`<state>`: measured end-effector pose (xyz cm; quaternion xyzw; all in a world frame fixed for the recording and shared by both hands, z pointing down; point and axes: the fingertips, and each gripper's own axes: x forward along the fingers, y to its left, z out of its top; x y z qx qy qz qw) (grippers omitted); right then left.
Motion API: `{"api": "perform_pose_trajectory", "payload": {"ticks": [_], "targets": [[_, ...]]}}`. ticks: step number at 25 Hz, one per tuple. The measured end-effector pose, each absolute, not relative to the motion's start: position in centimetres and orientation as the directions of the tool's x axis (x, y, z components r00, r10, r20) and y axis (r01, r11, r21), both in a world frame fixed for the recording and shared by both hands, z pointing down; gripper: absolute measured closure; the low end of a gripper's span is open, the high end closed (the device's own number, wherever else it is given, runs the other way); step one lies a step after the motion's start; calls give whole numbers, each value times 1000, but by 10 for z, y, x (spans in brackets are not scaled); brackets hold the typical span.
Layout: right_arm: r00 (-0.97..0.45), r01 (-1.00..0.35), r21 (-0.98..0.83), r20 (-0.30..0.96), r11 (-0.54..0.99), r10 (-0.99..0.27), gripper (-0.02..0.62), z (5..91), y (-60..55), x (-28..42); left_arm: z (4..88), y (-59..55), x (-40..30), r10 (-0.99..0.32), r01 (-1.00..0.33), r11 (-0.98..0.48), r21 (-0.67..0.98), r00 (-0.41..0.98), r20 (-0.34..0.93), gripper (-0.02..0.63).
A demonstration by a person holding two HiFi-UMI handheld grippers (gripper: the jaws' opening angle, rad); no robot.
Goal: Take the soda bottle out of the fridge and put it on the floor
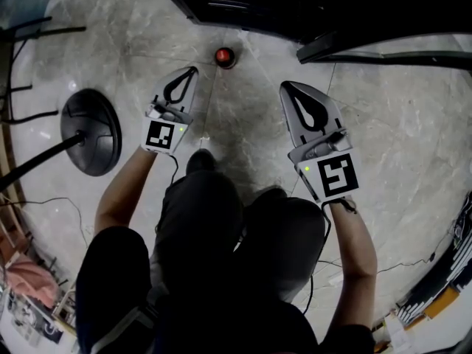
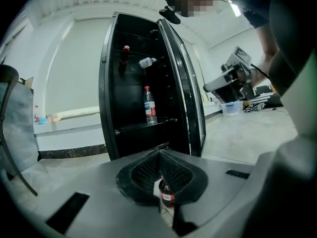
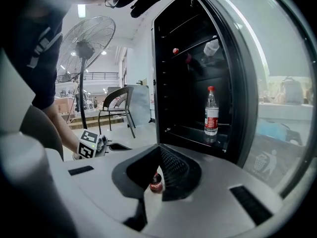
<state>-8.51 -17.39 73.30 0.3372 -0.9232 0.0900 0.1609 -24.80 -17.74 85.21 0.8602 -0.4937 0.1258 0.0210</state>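
The soda bottle (image 1: 224,56), dark with a red cap, stands upright on the marble floor in front of the open black fridge (image 1: 243,2). No gripper touches it. My left gripper (image 1: 193,70) hangs just left of and short of the bottle, jaws shut and empty. My right gripper (image 1: 284,87) is right of the bottle, tips together and empty. Through the gap under the closed jaws the soda bottle (image 2: 166,192) shows in the left gripper view (image 2: 159,151). The right gripper view (image 3: 159,147) shows the soda bottle (image 3: 156,182) the same way.
The fridge (image 2: 133,83) stands open with its door (image 2: 185,83) swung right. A clear water bottle (image 2: 150,105) stands on a lower shelf, and other bottles are higher up. A fan's round base (image 1: 92,131) and cables lie on the floor at left. A chair (image 3: 119,103) stands behind.
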Motion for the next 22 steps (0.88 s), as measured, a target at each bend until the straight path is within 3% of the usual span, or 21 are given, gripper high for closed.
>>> {"api": "perform_pose_trajectory", "payload": {"ticks": [10, 22], "targets": [[-709, -676, -43, 310, 736, -633, 577, 711, -179, -80, 795, -189, -252, -871, -879, -469, -84, 444, 209, 581], [-646, -748, -44, 275, 662, -712, 577, 576, -163, -71, 612, -170, -245, -887, -889, -450, -80, 434, 159, 582]]}}
